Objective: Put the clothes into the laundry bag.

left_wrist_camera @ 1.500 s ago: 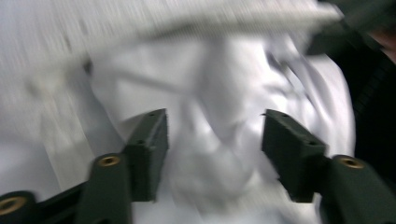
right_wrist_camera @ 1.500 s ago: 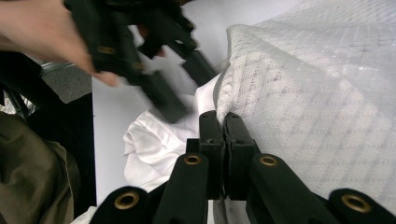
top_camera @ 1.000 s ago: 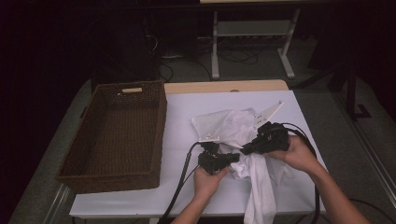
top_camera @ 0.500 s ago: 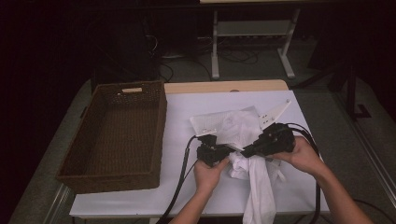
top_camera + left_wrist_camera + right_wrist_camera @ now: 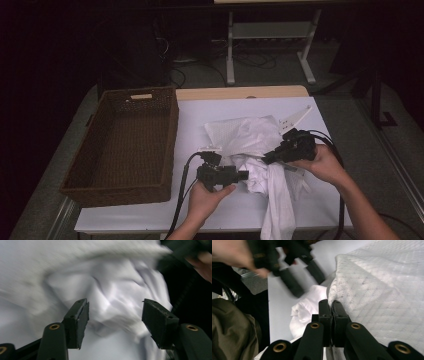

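Observation:
A crumpled white garment (image 5: 250, 137) lies on the white table (image 5: 225, 105), one end hanging over the front edge. My right gripper (image 5: 267, 157) is shut on a fold of its textured layer (image 5: 382, 290); the jaws (image 5: 331, 302) meet with cloth pinched at their tips. My left gripper (image 5: 243, 175) is at the heap's left side, pointing right. Its jaws (image 5: 115, 303) have just been opening and stand wide apart, with blurred white fabric (image 5: 112, 277) beyond them and nothing pressed between the pads. The left gripper's fingers (image 5: 292, 285) appear blurred in the right gripper view.
A dark wicker basket (image 5: 172, 125) stands on the left of the table, with nothing in it. A white plastic piece (image 5: 295, 117) lies at the back right beside the garment. A white shelf frame (image 5: 270, 30) and cables sit on the floor behind the table.
The left gripper has opened and let go of the cloth, drawing back a little toward the front edge. The right gripper has kept its hold and barely moved.

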The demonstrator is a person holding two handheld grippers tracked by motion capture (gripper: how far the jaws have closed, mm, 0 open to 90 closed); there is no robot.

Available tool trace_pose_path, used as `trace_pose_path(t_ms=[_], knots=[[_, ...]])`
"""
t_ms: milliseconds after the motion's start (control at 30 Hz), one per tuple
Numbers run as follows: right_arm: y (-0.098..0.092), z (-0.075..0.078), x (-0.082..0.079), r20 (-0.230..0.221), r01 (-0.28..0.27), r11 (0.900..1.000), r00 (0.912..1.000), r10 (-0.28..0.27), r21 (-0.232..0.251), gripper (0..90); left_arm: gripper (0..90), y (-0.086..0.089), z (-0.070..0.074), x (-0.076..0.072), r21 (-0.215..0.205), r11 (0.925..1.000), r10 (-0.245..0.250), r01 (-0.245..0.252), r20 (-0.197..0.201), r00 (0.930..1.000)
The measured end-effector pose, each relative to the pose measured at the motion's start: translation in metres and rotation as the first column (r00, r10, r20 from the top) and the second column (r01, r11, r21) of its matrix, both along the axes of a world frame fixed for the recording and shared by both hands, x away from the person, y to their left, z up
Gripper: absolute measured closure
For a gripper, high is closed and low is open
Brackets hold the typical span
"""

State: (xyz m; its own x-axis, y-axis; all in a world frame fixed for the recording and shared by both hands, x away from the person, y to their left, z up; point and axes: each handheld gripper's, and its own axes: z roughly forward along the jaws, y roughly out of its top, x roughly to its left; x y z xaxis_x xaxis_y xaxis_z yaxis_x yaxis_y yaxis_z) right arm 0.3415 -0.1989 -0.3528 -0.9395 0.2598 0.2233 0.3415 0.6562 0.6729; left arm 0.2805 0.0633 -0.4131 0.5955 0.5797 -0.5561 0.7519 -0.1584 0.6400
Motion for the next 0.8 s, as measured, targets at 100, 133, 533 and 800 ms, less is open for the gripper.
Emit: trace_pose_path(t_ms=[100, 133, 533, 800], knots=[[0.001, -0.001, 0.002, 0.001, 0.007, 1.0, 1.0, -0.007, -0.008, 87.7, 31.9, -0.017, -0.005, -0.009, -0.01, 0.9973, -0.073, 0.072, -0.045, 0.9963], [0.001, -0.002, 0.002, -0.002, 0.01, 1.0, 0.9999, -0.01, -0.011, 87.8, 31.7, -0.025, -0.008, -0.01, 0.005, 0.9952, -0.097, 0.097, -0.052, 0.9939], [-0.005, -0.004, 0.005, 0.0, 0.02, 0.999, 0.9998, -0.02, -0.029, 87.7, 30.5, -0.077, -0.03, 0.0, -0.043, 0.9885, -0.149, 0.145, -0.14, 0.9788], [-0.009, -0.007, 0.005, -0.001, 0.034, 0.999, 0.9994, -0.034, -0.02, 87.7, 28.7, -0.068, -0.021, -0.005, -0.048, 0.9826, -0.184, 0.179, -0.125, 0.9749]])
